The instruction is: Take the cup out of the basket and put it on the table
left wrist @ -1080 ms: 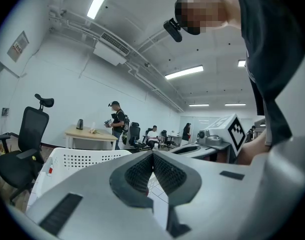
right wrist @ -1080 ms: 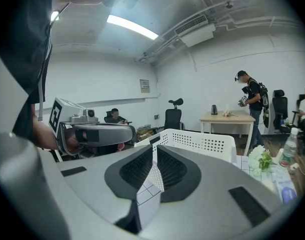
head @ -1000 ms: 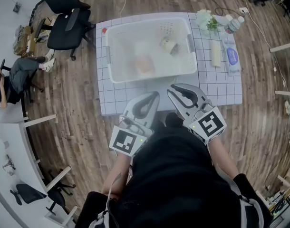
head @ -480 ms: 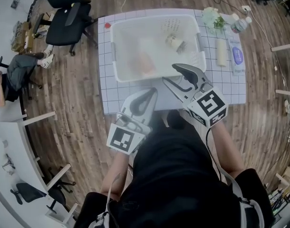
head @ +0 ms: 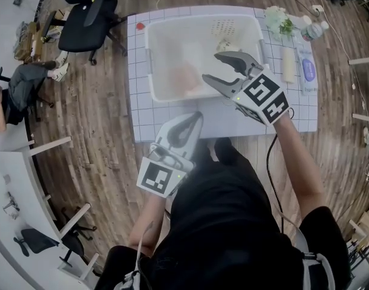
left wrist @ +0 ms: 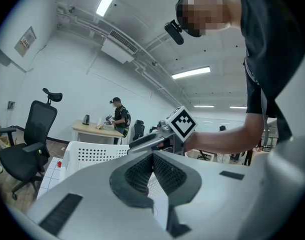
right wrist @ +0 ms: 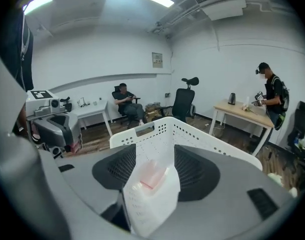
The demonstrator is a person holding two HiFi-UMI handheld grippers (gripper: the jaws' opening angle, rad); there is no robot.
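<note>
A white perforated plastic basket [head: 149, 65] [right wrist: 202, 136] sits on the white gridded tabletop [head: 142, 116]. A translucent pink cup [head: 186, 77] [right wrist: 151, 176] rests inside it, near the middle of its floor. The right hand-held gripper [head: 210, 66] [right wrist: 155, 156] hangs over the basket's near right part. Its jaws are opening and stand wide apart. The cup shows in the gap between them, but nothing touches the pads. The left hand-held gripper [head: 195, 119] [left wrist: 152, 156] is at the tabletop's near edge, outside the basket, with its jaws pressed together on nothing.
</note>
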